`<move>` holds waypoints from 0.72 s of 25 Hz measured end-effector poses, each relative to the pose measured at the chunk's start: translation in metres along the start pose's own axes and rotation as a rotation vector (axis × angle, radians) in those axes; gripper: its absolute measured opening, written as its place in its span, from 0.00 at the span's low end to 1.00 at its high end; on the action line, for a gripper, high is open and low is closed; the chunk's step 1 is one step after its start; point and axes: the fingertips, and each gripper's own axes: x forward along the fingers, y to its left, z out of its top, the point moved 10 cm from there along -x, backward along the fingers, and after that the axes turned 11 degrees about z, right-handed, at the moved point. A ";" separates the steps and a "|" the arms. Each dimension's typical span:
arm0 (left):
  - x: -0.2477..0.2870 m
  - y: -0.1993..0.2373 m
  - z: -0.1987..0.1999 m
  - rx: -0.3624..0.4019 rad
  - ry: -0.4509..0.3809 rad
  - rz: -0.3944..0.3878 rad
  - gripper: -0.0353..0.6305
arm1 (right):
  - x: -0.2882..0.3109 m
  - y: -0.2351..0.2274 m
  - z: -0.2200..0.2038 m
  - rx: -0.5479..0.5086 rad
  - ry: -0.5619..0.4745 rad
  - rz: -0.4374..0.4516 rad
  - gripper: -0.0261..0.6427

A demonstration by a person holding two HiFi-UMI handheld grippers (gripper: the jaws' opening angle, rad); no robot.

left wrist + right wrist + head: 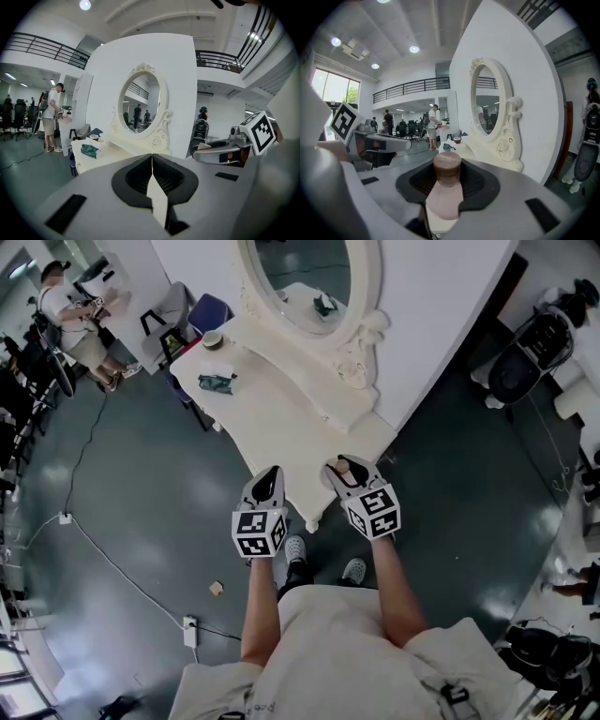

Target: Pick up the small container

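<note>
The small container [445,197] is a pale pink bottle with a brown cap. It stands upright between the jaws of my right gripper [448,176], which is shut on it. In the head view the container [343,465] shows at the tip of the right gripper [345,472], just over the near corner of the white vanity table [281,418]. My left gripper [268,476] hovers beside it to the left, off the table's near edge. In the left gripper view the left gripper [152,161] has its jaws meeting along a line, with nothing held.
An oval mirror [300,277] in an ornate white frame stands at the back of the table. A green pouch [217,382] and a cup [213,338] lie at the table's far end. A person [80,324] stands beyond. A cable and power strip [189,629] lie on the floor.
</note>
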 end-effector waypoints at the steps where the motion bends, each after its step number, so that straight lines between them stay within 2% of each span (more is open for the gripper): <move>1: -0.002 -0.001 -0.002 -0.004 0.000 0.004 0.09 | -0.001 0.000 0.000 0.000 -0.001 0.000 0.25; 9: -0.009 -0.005 -0.010 -0.019 0.017 0.026 0.09 | -0.005 -0.006 -0.004 0.027 -0.011 0.000 0.25; 18: -0.013 0.007 -0.004 -0.021 0.000 0.041 0.09 | 0.007 -0.002 0.004 0.036 -0.020 0.014 0.25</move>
